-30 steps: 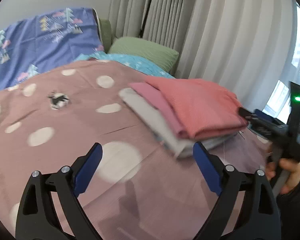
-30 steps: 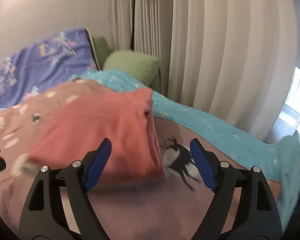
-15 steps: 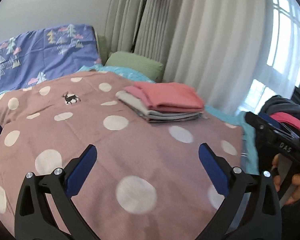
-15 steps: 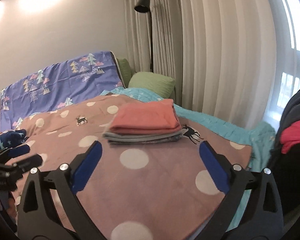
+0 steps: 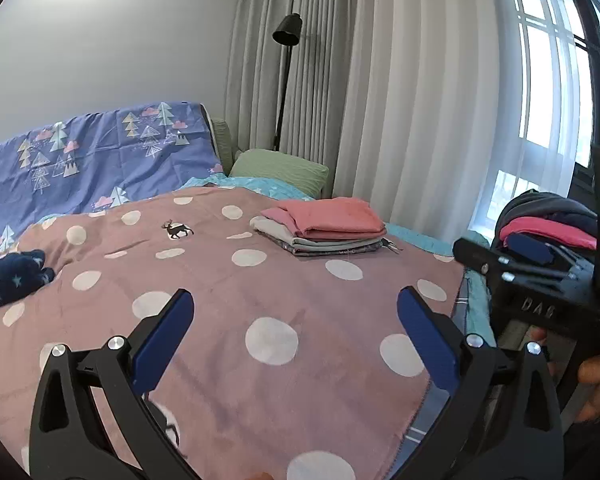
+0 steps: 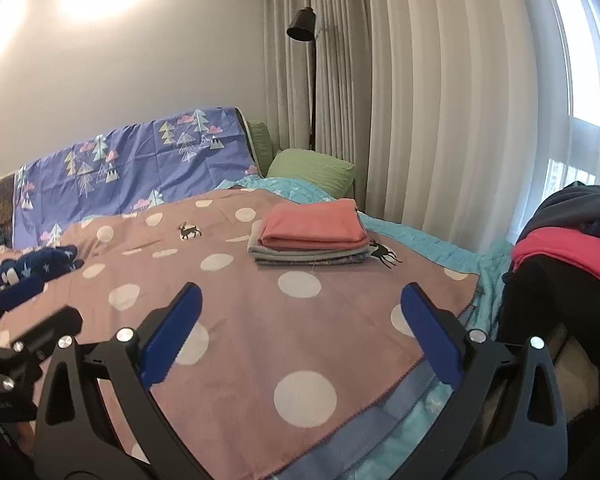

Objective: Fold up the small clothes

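Dotted bedspread (image 5: 228, 304) under folded stack (image 5: 324, 230).

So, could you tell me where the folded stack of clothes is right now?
The folded stack lies on the far right part of the polka-dot blanket, in front of the green pillow, beside a printed deer.

Legible text, one item: raised letters "DAG" on the black body of the right gripper (image 5: 540, 276), at the right edge of the left wrist view. Nothing else readable.
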The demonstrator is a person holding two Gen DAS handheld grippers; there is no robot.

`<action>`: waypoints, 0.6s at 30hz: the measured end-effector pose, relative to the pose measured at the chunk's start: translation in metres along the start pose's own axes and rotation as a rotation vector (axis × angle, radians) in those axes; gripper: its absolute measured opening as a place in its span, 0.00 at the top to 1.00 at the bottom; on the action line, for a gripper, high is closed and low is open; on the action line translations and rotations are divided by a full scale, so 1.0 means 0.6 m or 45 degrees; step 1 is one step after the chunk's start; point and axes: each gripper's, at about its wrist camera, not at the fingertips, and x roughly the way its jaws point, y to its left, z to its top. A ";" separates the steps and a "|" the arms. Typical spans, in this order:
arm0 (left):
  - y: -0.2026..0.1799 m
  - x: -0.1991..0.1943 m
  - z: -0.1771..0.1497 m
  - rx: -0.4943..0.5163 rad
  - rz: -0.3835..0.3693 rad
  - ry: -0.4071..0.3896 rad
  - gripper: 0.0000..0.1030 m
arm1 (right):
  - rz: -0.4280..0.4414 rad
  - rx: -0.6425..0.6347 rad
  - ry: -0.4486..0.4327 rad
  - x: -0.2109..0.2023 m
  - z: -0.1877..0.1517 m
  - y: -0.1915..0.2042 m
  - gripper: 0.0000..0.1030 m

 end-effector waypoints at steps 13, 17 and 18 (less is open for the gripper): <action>-0.003 -0.058 -0.019 -0.019 0.062 -0.003 0.01 | 0.009 -0.034 -0.014 -0.044 -0.009 0.014 0.02; -0.008 -0.064 -0.020 0.007 0.077 0.008 0.01 | 0.009 -0.042 -0.002 -0.043 -0.013 0.015 0.02; -0.010 -0.065 -0.021 0.014 0.083 0.006 0.01 | 0.008 -0.042 0.000 -0.043 -0.013 0.016 0.02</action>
